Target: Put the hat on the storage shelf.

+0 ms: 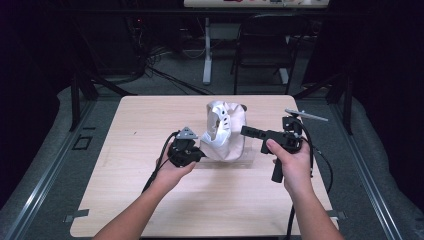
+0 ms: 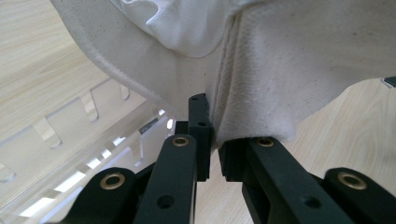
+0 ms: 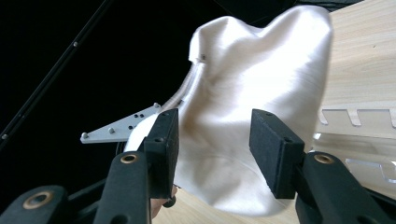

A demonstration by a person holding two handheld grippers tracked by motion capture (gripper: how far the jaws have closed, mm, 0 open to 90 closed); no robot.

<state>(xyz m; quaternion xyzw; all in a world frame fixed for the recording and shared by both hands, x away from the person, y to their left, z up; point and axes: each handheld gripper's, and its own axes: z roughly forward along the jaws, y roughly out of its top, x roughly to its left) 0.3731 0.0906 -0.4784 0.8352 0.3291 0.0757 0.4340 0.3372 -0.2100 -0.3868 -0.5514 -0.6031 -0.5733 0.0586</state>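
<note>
two tools are at work here. the left tool (image 1: 192, 152) is clenched tight on the bottom edge of a white cloth (image 1: 226, 131). in the left gripper view its black jaws are pinched together on a thick fold of the cloth (image 2: 299, 70), right by a seam. the right tool (image 1: 248, 131) is off to the other side of the cloth, and its jaws are apart. in the right gripper view the cloth (image 3: 252, 107) sits in the gap past the two pads (image 3: 276, 151), but they do not press on it, so this tool is let go.

the cloth stands up in a soft lump near the middle of the worktop (image 1: 150, 115). it is white and a bit shiny on the smooth side. the other side looks rougher, like a towel, with a stitched rim along the edge. there is a row of small holes in one part of it, seen from the high view. it is floppy and full of folds.

under the cloth lies a clear plastic plate (image 2: 70, 140) with little slots cut in its edge. it lies flat on the pale wood worktop.
</note>
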